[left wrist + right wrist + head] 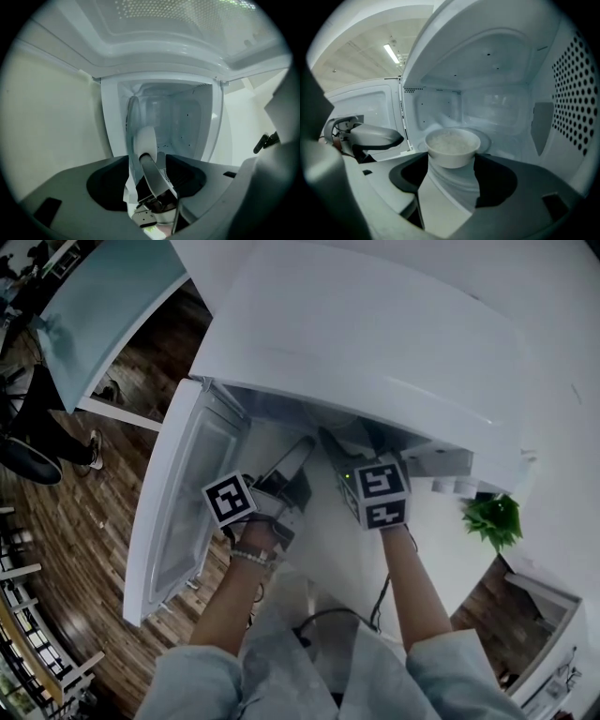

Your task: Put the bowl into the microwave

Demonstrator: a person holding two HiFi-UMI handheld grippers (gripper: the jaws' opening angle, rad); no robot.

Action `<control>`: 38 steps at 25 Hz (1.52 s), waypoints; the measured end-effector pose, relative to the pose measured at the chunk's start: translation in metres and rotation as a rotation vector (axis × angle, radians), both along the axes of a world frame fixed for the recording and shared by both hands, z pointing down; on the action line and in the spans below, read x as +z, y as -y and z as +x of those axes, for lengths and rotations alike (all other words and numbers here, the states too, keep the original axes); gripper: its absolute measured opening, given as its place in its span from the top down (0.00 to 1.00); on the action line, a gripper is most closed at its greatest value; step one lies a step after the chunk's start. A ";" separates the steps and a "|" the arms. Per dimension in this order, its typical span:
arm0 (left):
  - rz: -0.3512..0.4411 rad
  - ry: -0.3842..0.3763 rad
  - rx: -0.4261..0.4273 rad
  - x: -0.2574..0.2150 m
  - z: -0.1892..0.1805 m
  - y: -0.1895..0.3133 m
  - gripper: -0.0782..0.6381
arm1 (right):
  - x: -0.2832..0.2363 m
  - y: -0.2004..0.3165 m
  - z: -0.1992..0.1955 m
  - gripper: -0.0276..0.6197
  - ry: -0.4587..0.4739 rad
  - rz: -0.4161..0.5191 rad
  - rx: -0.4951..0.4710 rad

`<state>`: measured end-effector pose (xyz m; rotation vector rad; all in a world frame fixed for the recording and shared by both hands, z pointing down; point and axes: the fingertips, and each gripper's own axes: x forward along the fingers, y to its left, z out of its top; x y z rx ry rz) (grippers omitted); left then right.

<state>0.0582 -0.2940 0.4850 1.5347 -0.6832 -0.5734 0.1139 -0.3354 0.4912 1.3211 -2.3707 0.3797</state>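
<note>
A white bowl (pixel 452 147) full of rice sits low over the glass turntable (pixel 487 139) inside the white microwave (pixel 375 343). My right gripper (pixel 451 161) reaches into the cavity, and its wide-set jaws are shut on the bowl's sides. In the head view the right gripper (pixel 345 454) points into the opening. My left gripper (pixel 286 470) hangs at the opening's left side, open and holding nothing. The left gripper view is tilted. It shows the bowl (pixel 146 139) edge-on with a right gripper finger (pixel 154 176) against it.
The microwave door (pixel 187 493) stands swung open to the left, beside my left hand. A small green plant (pixel 494 518) sits on the white counter (pixel 441 559) at the right. A black cable (pixel 380 592) runs under my right arm. A person's legs (pixel 37 451) show on the wooden floor at far left.
</note>
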 end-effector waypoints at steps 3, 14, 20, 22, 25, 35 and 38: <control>0.006 0.019 -0.002 -0.001 -0.005 -0.009 0.56 | 0.000 0.008 -0.001 0.47 -0.007 0.004 0.010; 0.012 0.051 -0.009 -0.003 -0.021 -0.036 0.56 | 0.003 0.032 -0.005 0.47 -0.044 0.009 0.025; 0.017 0.086 -0.009 -0.001 -0.029 -0.040 0.59 | 0.006 0.029 -0.003 0.47 -0.052 -0.008 0.043; 0.026 0.108 -0.004 -0.002 -0.028 -0.041 0.62 | 0.006 0.026 -0.001 0.47 -0.047 -0.009 0.050; 0.054 0.151 0.005 -0.005 -0.026 -0.042 0.68 | 0.002 0.021 0.001 0.47 -0.029 -0.010 0.060; 0.130 0.271 0.038 -0.020 -0.015 -0.046 0.90 | -0.023 -0.007 0.012 0.57 0.036 0.023 0.107; 0.151 0.297 0.034 -0.024 -0.013 -0.047 0.90 | -0.031 -0.021 0.017 0.75 0.054 0.047 0.128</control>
